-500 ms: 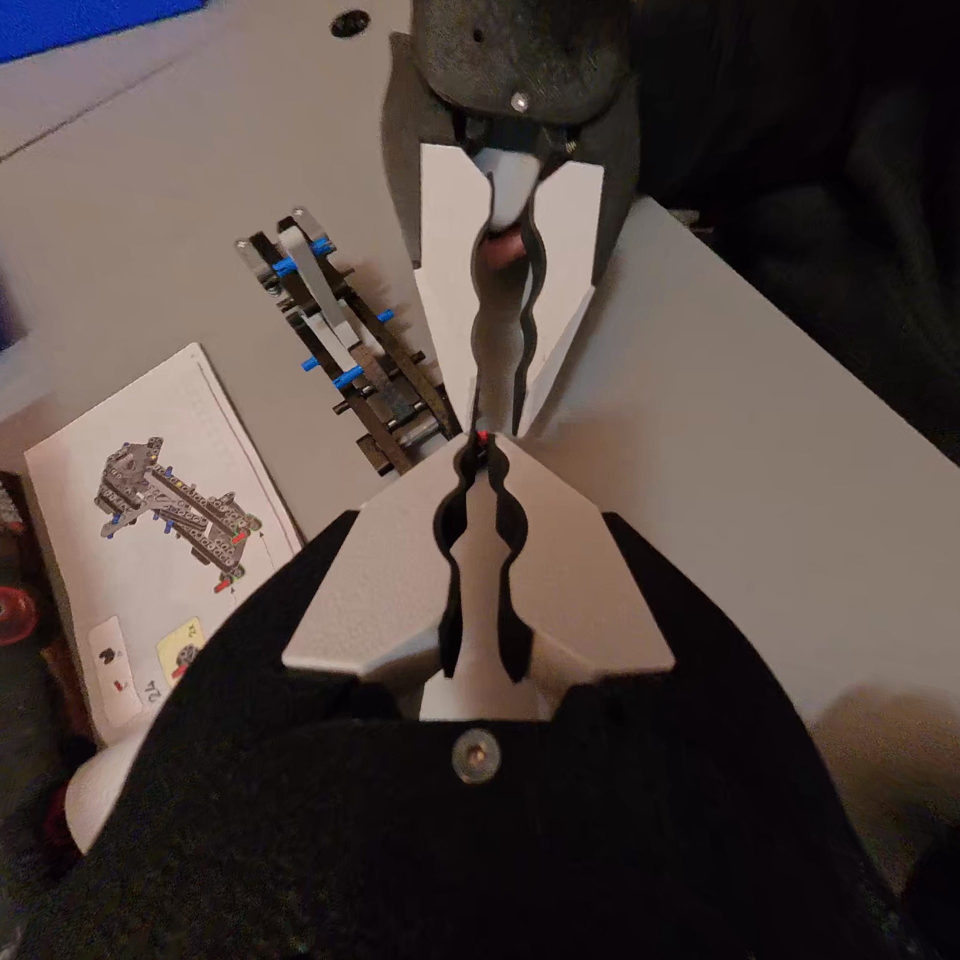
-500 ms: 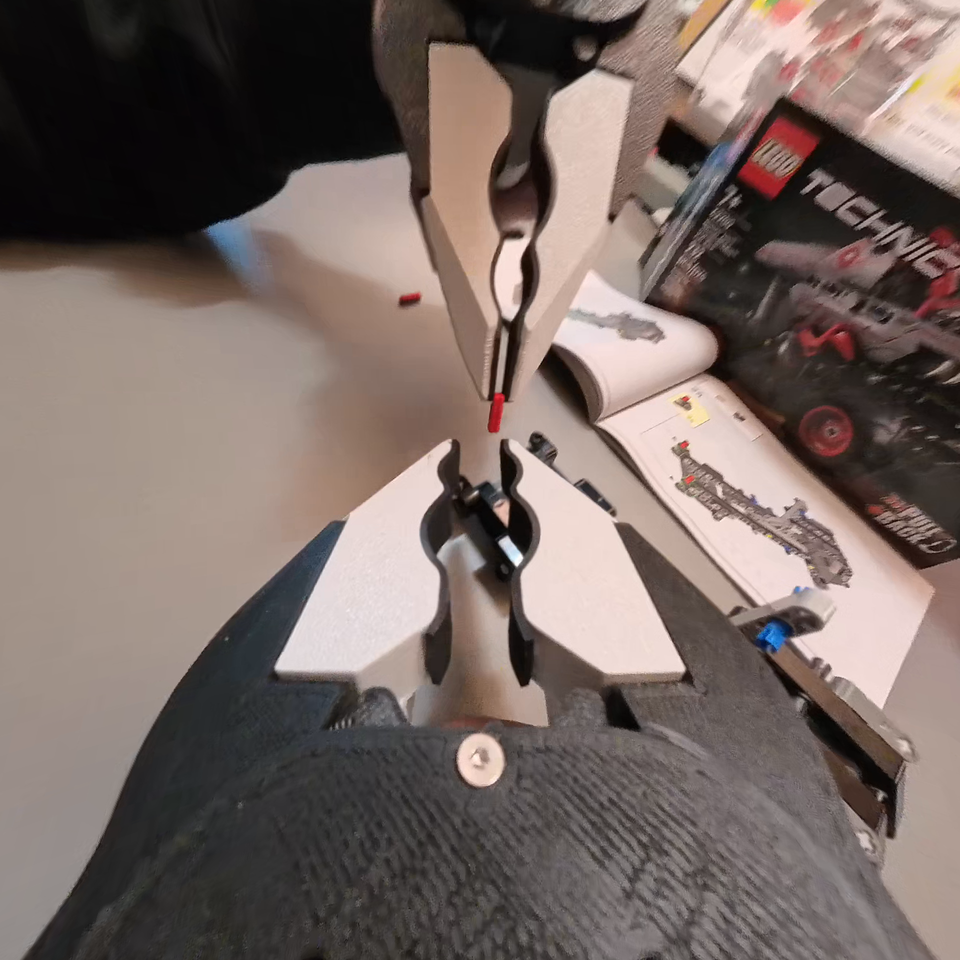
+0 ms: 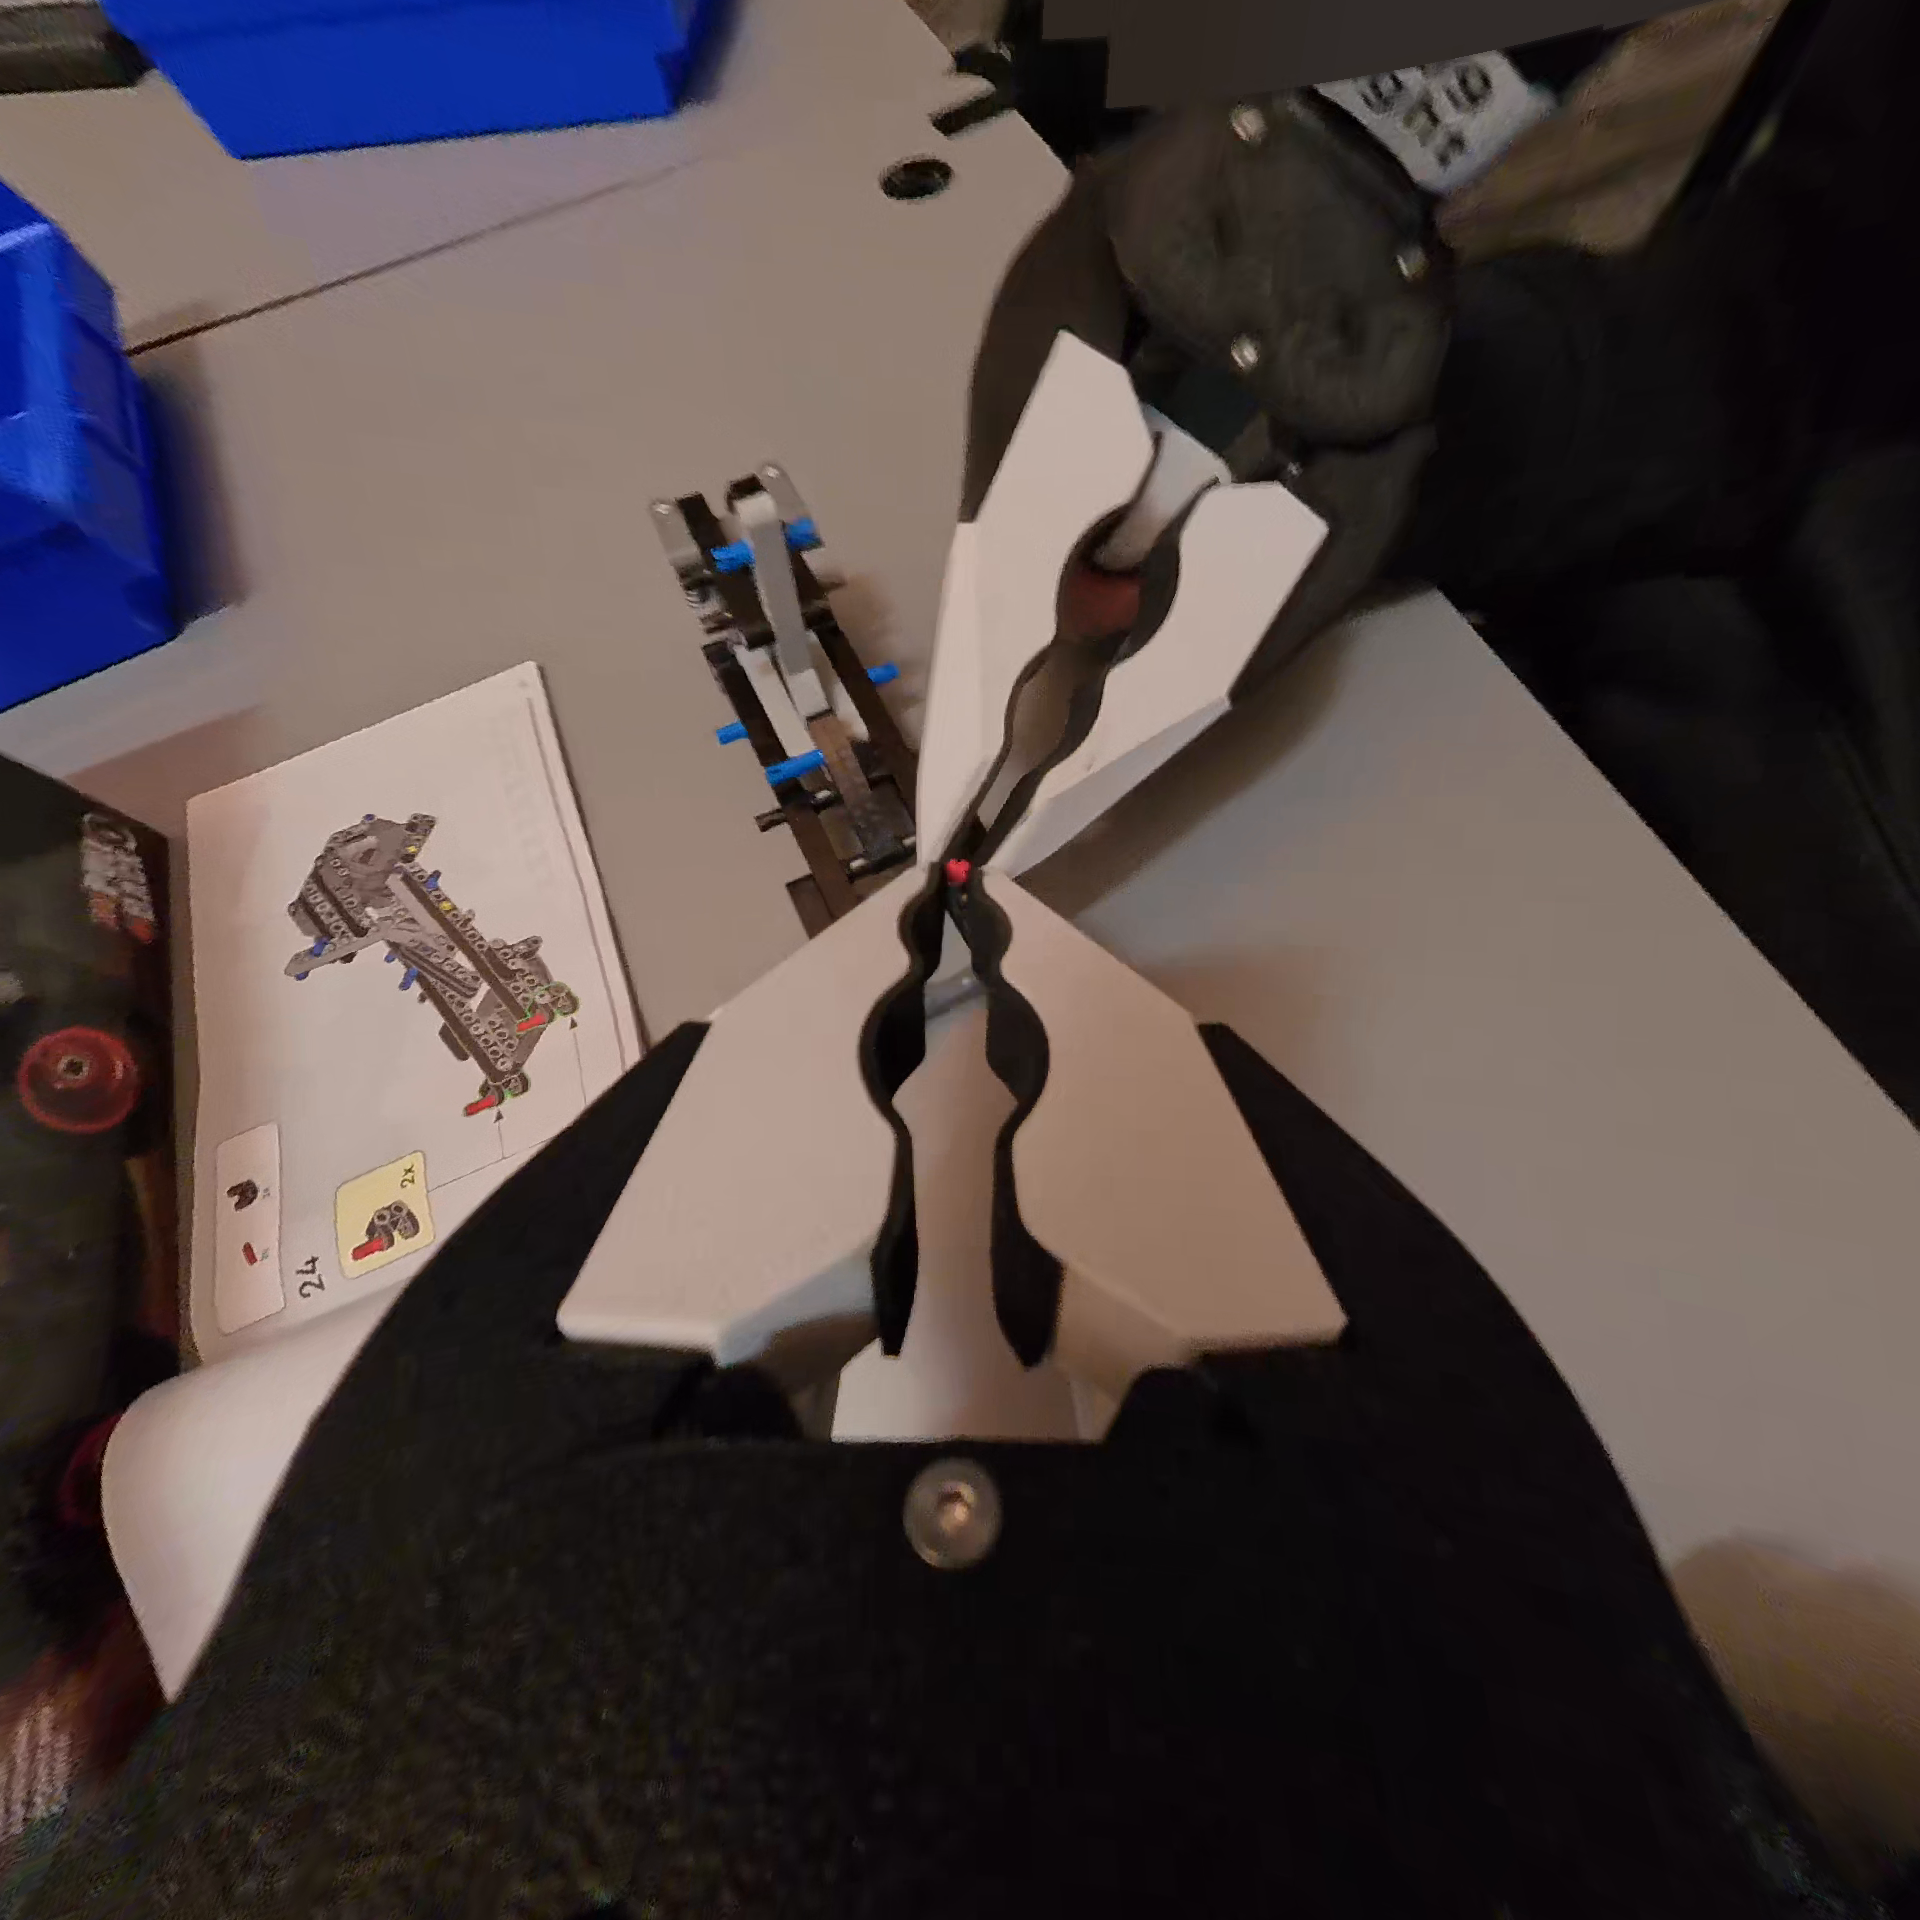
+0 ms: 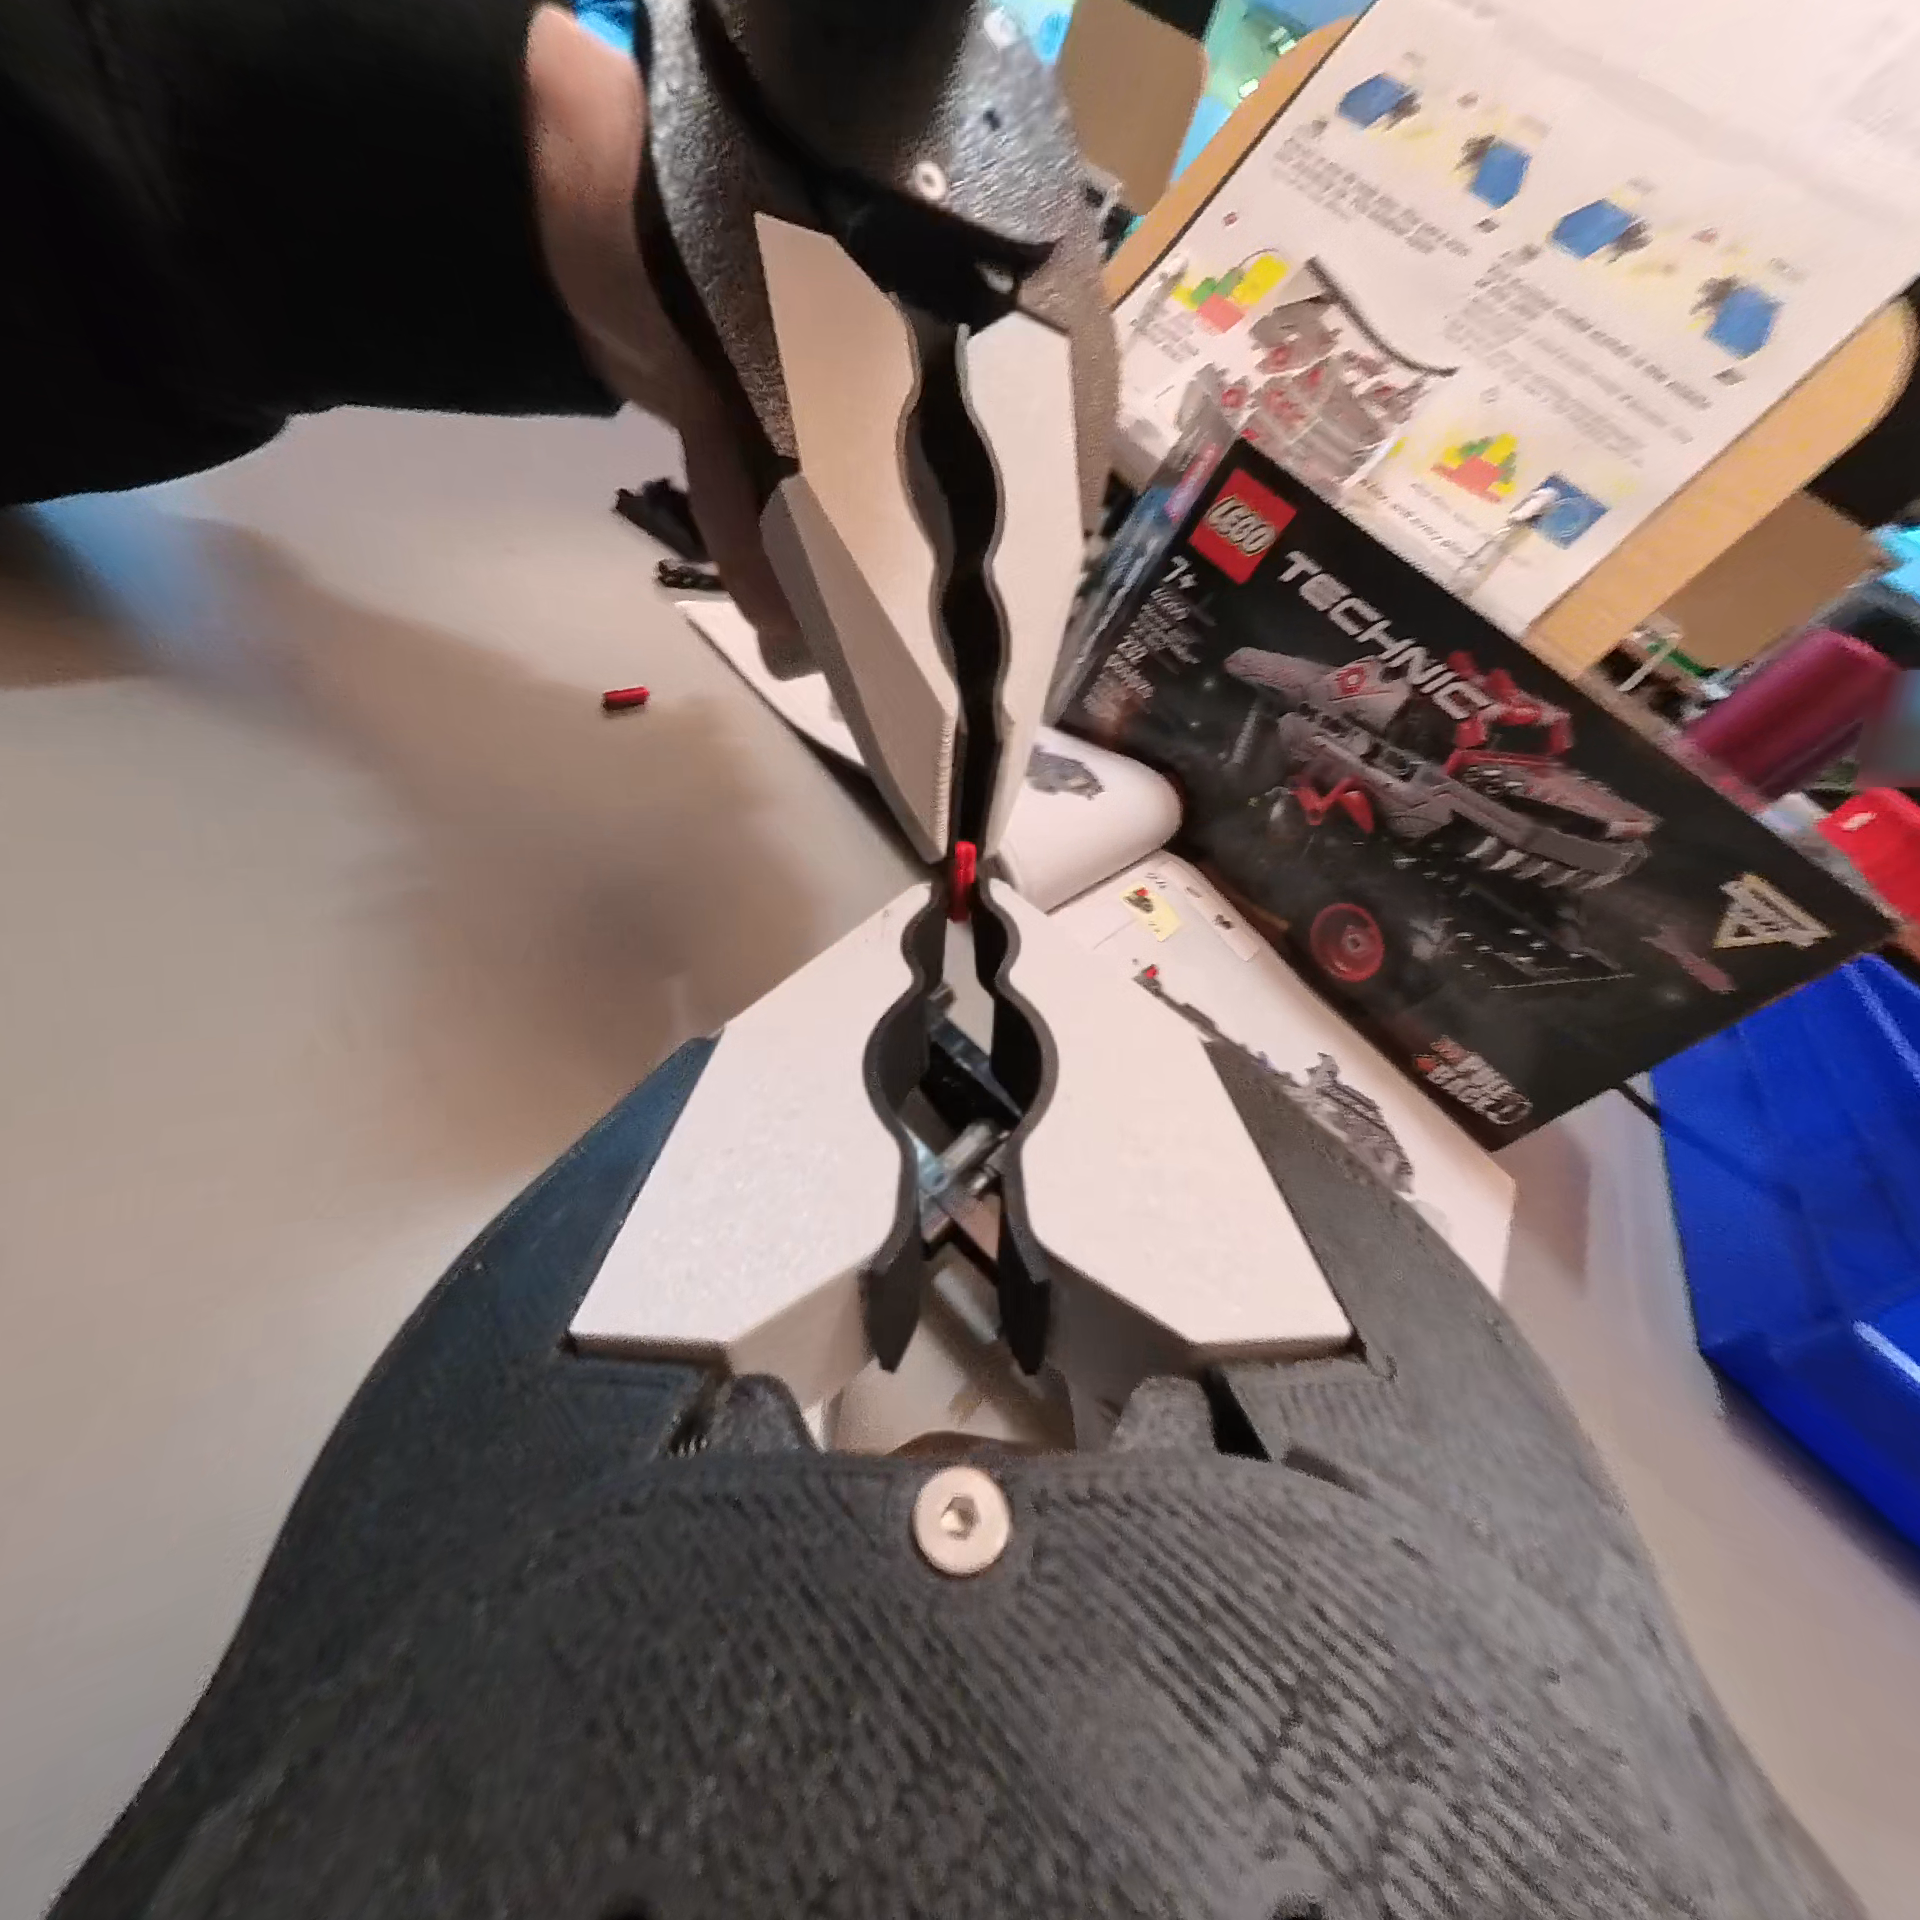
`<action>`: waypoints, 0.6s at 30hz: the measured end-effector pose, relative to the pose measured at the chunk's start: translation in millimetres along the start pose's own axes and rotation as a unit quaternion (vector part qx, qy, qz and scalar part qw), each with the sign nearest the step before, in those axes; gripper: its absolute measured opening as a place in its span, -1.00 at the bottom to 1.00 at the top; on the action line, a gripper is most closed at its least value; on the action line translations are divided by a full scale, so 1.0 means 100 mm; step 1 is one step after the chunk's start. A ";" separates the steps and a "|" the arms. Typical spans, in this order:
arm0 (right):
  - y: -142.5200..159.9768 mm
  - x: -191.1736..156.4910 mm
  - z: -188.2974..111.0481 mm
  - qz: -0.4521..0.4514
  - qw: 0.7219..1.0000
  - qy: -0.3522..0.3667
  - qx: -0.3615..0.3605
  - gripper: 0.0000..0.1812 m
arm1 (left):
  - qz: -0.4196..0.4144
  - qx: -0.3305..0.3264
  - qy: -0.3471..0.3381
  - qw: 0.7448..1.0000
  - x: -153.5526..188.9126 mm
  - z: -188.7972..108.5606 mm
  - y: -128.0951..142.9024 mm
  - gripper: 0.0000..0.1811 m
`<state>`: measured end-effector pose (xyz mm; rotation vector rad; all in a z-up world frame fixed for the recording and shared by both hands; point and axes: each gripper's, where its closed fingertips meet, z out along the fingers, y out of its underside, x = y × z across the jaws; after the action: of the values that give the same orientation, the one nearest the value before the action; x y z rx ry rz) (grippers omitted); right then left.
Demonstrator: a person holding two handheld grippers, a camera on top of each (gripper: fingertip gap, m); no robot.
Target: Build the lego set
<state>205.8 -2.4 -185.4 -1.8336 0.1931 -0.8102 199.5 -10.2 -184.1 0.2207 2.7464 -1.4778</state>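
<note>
Starting far left in the left wrist view: got blue bins (image 3: 73, 468) stacked at the table (image 3: 1455, 987) edge, then a dark set box (image 3: 73, 1018) with a red wheel printed on it. Next over, an open instruction booklet (image 3: 416, 935) lying flat, touching the box. Just right of that, the half-built chassis (image 3: 800, 686), black and grey beams with blue pins sticking out the sides, flat on the table and partly hidden behind the claws.

Dead centre, the left gripper (image 3: 951, 909) pressed together, pinching a tiny red pin (image 3: 956, 871) right at the tips. Coming in from the upper right, tip to tip with it, the right gripper (image 3: 977, 831).

Over to the right wrist view: spotted a spare red pin (image 4: 625, 698) loose on the table on the left, well apart from the action. In the middle, right claw nearly closed on a small black piece (image 4: 951, 1065), mostly hidden between the pads. Red pin poking down right into those tips, but can't tell if it's seated in the black piece. Further right, the same box propped up, a printed poster board (image 4: 1558, 260) behind it, and a blue bin at the edge.
</note>
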 end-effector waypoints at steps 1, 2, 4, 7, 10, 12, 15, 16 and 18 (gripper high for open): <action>-0.01 0.04 0.00 0.000 1.000 0.015 0.005 -0.98 | -0.014 0.012 -0.013 1.000 -0.02 -0.01 -0.02 -0.99; -0.02 0.07 -0.01 0.000 1.000 0.030 0.008 -0.98 | -0.026 0.023 -0.026 0.999 -0.04 -0.01 -0.05 -0.98; -0.04 0.10 -0.02 -0.008 0.999 0.051 0.014 -0.98 | -0.045 0.043 -0.054 0.997 -0.07 -0.03 -0.08 -0.97; -0.04 0.09 0.00 -0.009 0.999 0.052 0.014 -0.98 | -0.058 0.058 -0.099 0.992 -0.10 -0.05 -0.10 -0.91; -0.07 0.10 -0.01 -0.003 0.998 0.056 0.021 -0.98 | -0.066 0.081 -0.140 0.985 -0.11 -0.06 -0.11 -0.90; -0.08 0.11 -0.01 0.002 0.998 0.057 0.026 -0.98 | -0.078 0.101 -0.151 0.980 -0.10 -0.05 -0.13 -0.92; -0.08 0.10 -0.01 -0.005 0.998 0.058 0.023 -0.98 | -0.100 0.118 -0.150 0.977 -0.08 -0.02 -0.13 -0.97; -0.07 0.10 -0.01 -0.010 0.998 0.058 0.021 -0.98 | -0.106 0.122 -0.150 0.975 -0.08 -0.02 -0.12 -0.98; -0.07 0.10 -0.01 -0.013 0.998 0.058 0.021 -0.97 | -0.112 0.131 -0.152 0.973 -0.08 -0.02 -0.12 -0.98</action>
<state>211.3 -4.8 -174.6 -1.7551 0.2255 -0.9341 206.0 -16.3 -172.3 -0.3006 2.3932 -1.7569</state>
